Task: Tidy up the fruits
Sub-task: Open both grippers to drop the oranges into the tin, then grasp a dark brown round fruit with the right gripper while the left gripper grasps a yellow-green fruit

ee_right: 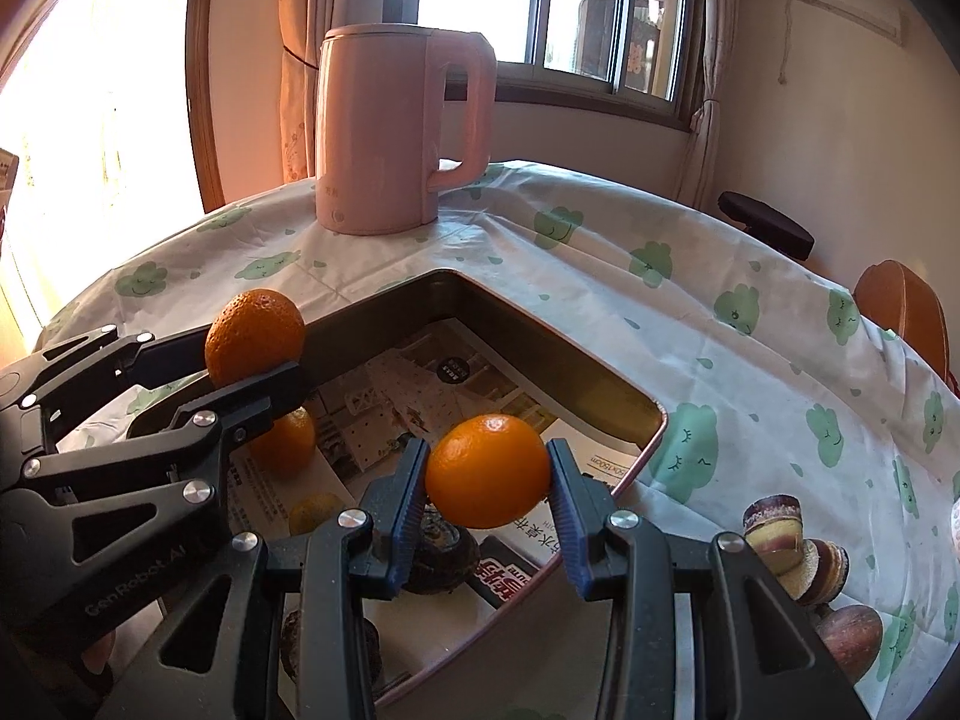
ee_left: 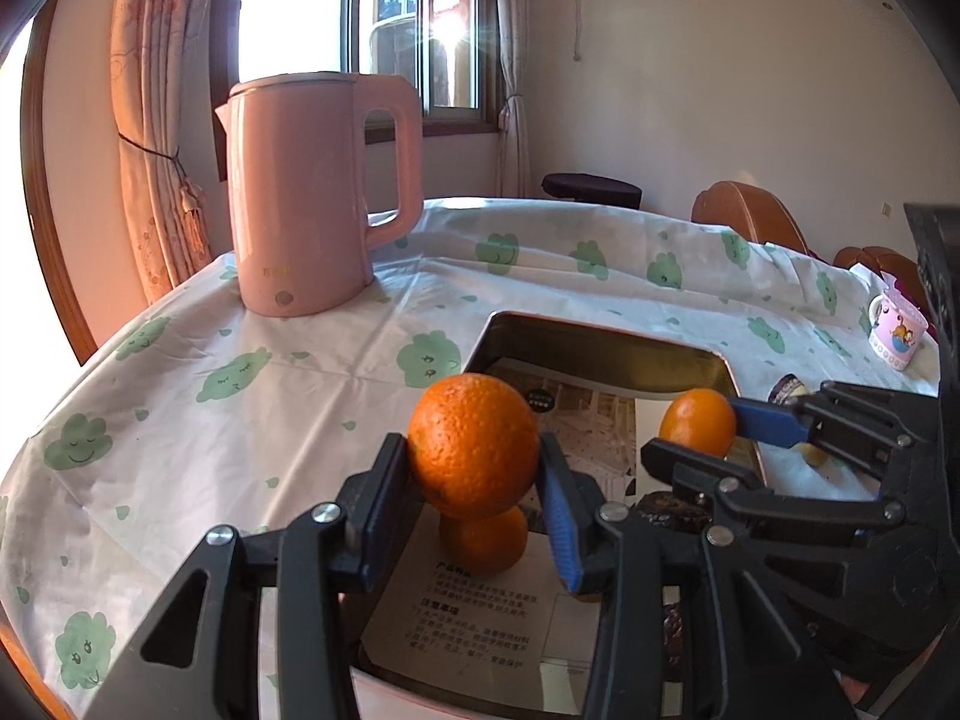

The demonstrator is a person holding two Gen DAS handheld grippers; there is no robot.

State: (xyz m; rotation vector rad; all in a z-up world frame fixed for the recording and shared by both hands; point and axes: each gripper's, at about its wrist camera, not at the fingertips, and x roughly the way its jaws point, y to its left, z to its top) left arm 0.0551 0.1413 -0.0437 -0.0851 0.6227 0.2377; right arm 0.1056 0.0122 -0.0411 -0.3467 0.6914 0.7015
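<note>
My left gripper (ee_left: pixel 475 450) is shut on a large rough-skinned orange (ee_left: pixel 474 438), held just above the near left part of a metal tray (ee_left: pixel 600 336). The right wrist view shows that orange (ee_right: pixel 255 336) and gripper (ee_right: pixel 258 354) at the left. A smoother, smaller orange (ee_right: pixel 487 471) is clamped in my right gripper (ee_right: pixel 487 480) over the tray's (ee_right: pixel 540 330) right side; it also shows in the left wrist view as the small orange (ee_left: pixel 699 423) in the right gripper (ee_left: pixel 696 432). Another orange (ee_left: pixel 485 540) lies in the tray under the large one.
Printed paper lines the tray; a yellowish fruit (ee_right: pixel 315 513) and dark brown round items (ee_right: pixel 441 546) lie in it. A pink kettle (ee_left: pixel 318 198) stands behind. Brown pieces (ee_right: pixel 774 522) lie on the cloth at the right, with a mug (ee_left: pixel 897 336) further off. Chairs ring the far table edge.
</note>
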